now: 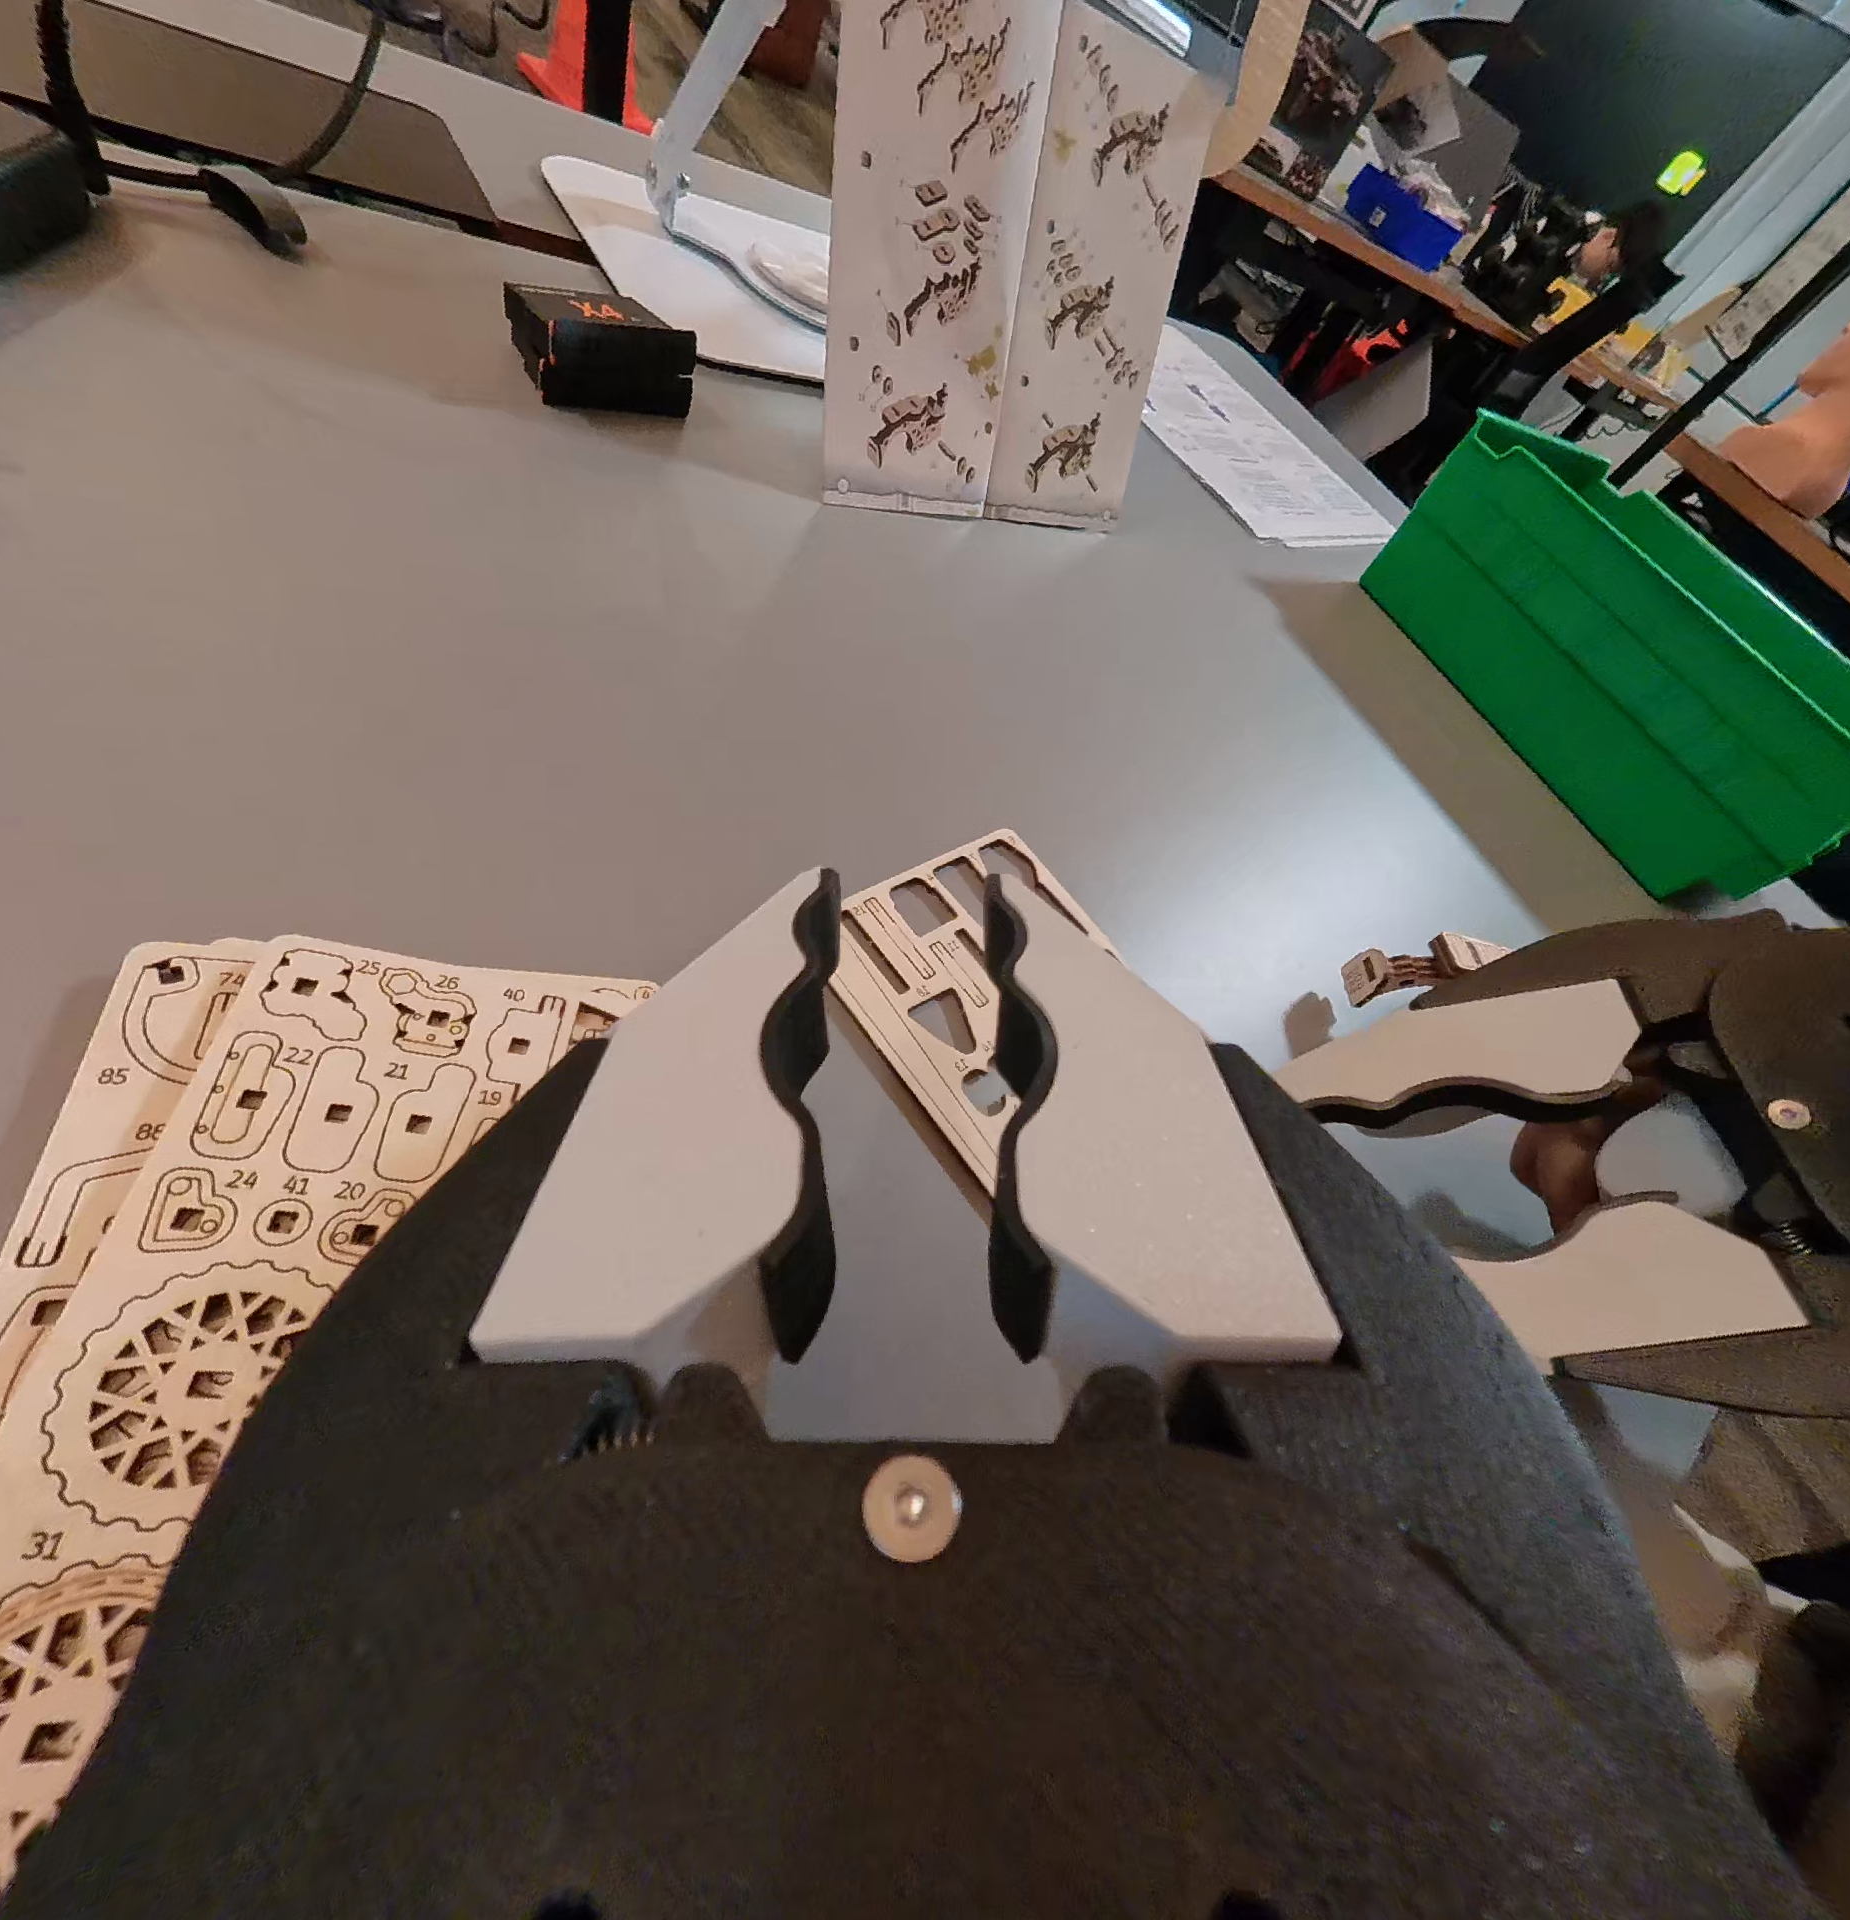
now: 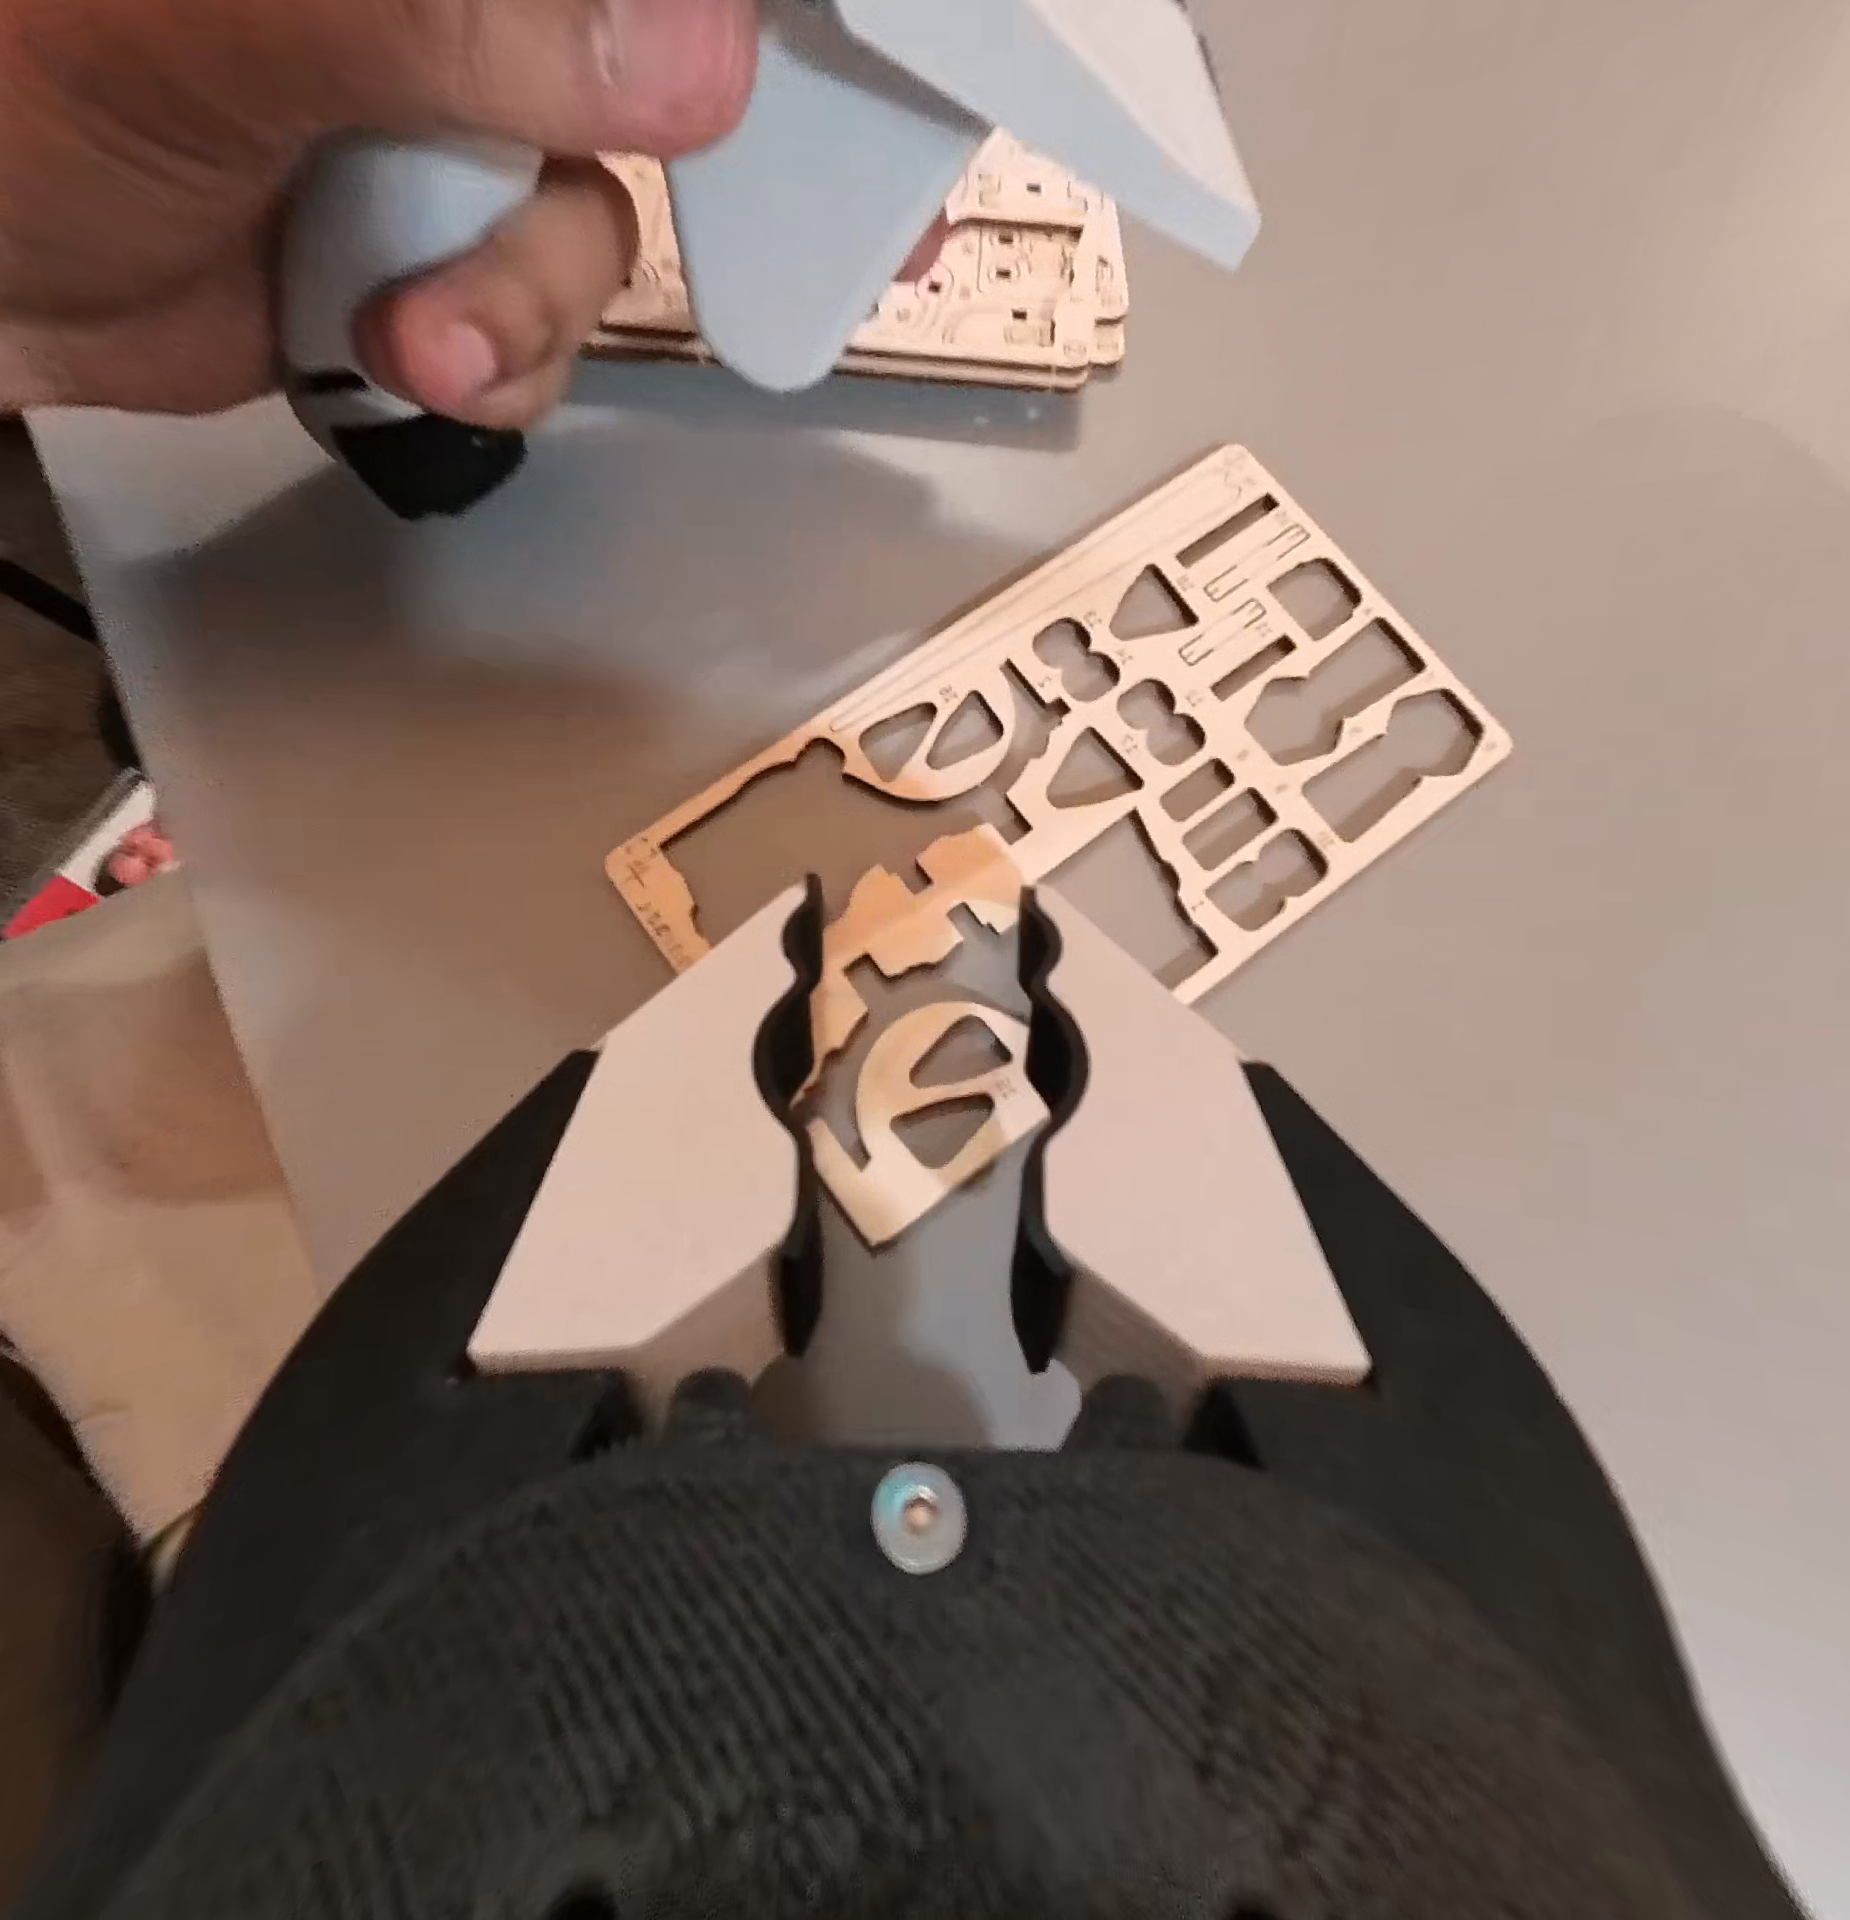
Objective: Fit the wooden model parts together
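My left gripper (image 1: 908,894) is open and empty, held above the grey table (image 1: 588,675). Beyond its fingers lies a thin wooden sheet with punched-out holes (image 1: 931,966), also in the right wrist view (image 2: 1108,748). Uncut wooden part sheets (image 1: 277,1143) lie to its left and show as a stack in the right wrist view (image 2: 1004,281). My right gripper (image 2: 921,899) is shut on a flat wooden model part (image 2: 921,1081) with a rounded, cut-out end. In the left wrist view the right gripper (image 1: 1399,1174) is at the right with the part's tip (image 1: 1420,961) sticking out. The left gripper (image 2: 1014,301) and the hand (image 2: 277,156) holding it fill the top of the right wrist view.
An open instruction booklet (image 1: 1004,260) stands at the back of the table. A green bin (image 1: 1627,665) sits at the right, a small black box (image 1: 599,348) and a white stand base (image 1: 692,229) at the back. The table's edge (image 2: 173,831) runs along the left. Tip to tip, the grippers are about 11 cm apart.
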A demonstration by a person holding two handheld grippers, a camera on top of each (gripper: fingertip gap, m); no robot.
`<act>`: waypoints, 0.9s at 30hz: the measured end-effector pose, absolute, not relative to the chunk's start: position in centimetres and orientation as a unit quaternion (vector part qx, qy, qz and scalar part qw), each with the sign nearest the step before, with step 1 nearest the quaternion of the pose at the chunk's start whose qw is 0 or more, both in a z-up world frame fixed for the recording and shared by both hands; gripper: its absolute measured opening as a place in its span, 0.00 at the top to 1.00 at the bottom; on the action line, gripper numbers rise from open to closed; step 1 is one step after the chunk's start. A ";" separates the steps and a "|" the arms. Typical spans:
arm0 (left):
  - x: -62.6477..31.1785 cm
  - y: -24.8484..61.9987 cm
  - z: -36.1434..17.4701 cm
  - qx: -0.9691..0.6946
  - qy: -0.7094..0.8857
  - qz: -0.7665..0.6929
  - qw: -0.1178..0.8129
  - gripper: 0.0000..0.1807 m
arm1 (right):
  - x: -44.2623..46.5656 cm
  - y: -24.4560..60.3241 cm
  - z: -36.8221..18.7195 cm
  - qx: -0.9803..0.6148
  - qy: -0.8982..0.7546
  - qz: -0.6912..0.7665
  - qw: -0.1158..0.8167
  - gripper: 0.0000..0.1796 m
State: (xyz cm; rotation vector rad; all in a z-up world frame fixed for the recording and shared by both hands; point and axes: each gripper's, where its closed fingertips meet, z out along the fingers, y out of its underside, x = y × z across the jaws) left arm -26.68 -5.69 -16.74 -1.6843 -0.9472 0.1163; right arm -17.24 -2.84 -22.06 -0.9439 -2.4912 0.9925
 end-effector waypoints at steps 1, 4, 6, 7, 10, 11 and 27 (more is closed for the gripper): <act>-26.7 -5.7 -16.8 -0.716 -0.404 0.049 0.567 0.86 | -17.3 -2.7 -22.3 -0.327 -0.869 0.336 0.156 0.80; -26.8 -5.7 -16.7 -0.714 -0.406 0.047 0.569 0.86 | -17.5 -2.6 -22.3 -0.322 -0.871 0.328 0.173 0.81; -26.8 -5.7 -16.8 -0.715 -0.405 0.048 0.567 0.86 | -17.5 -2.7 -22.3 -0.320 -0.871 0.331 0.173 0.82; -26.7 -5.6 -16.9 -0.716 -0.405 0.048 0.566 0.86 | -17.5 -2.7 -22.3 -0.319 -0.871 0.332 0.172 0.82; -26.6 -5.4 -17.0 -0.719 -0.403 0.046 0.565 0.86 | -17.1 -2.8 -22.3 -0.313 -0.875 0.334 0.157 0.82; -26.6 -5.4 -17.0 -0.720 -0.401 0.047 0.564 0.86 | -16.8 -2.8 -22.3 -0.309 -0.878 0.333 0.151 0.82; -26.8 -5.6 -16.9 -0.719 -0.396 0.061 0.567 0.86 | -17.2 -3.6 -22.1 -0.335 -0.867 0.336 0.152 0.82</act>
